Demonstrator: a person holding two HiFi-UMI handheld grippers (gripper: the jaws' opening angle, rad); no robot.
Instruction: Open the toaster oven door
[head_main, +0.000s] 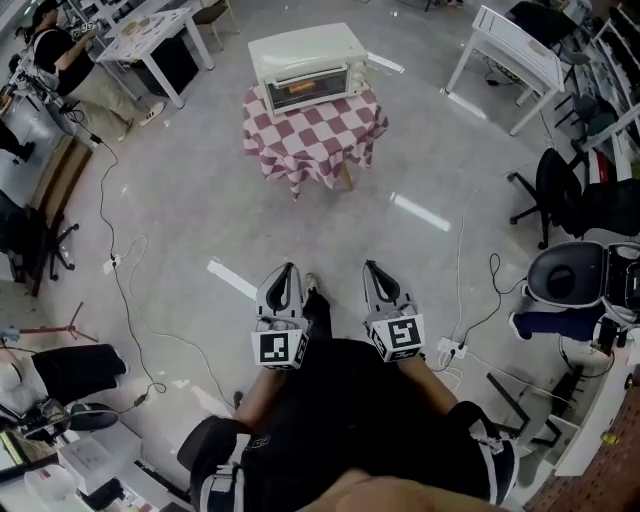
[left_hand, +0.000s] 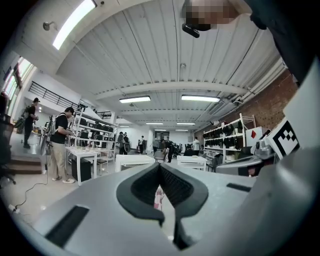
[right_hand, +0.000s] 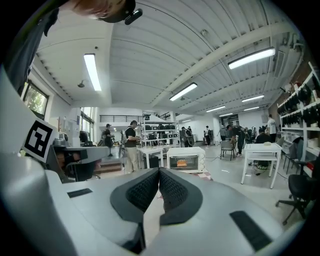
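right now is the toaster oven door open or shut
Shut. The toaster oven has its glass door upright and flush with the front; nothing hangs down over the checked tablecloth.

A checked tablecloth (head_main: 318, 140) hangs mid-floor — white desk (head_main: 518, 50) and black office chair (head_main: 556, 186) rightward.

Open floor (head_main: 330, 235) (cables (head_main: 459, 280) flanking) leads to toaster oven (head_main: 306, 60).
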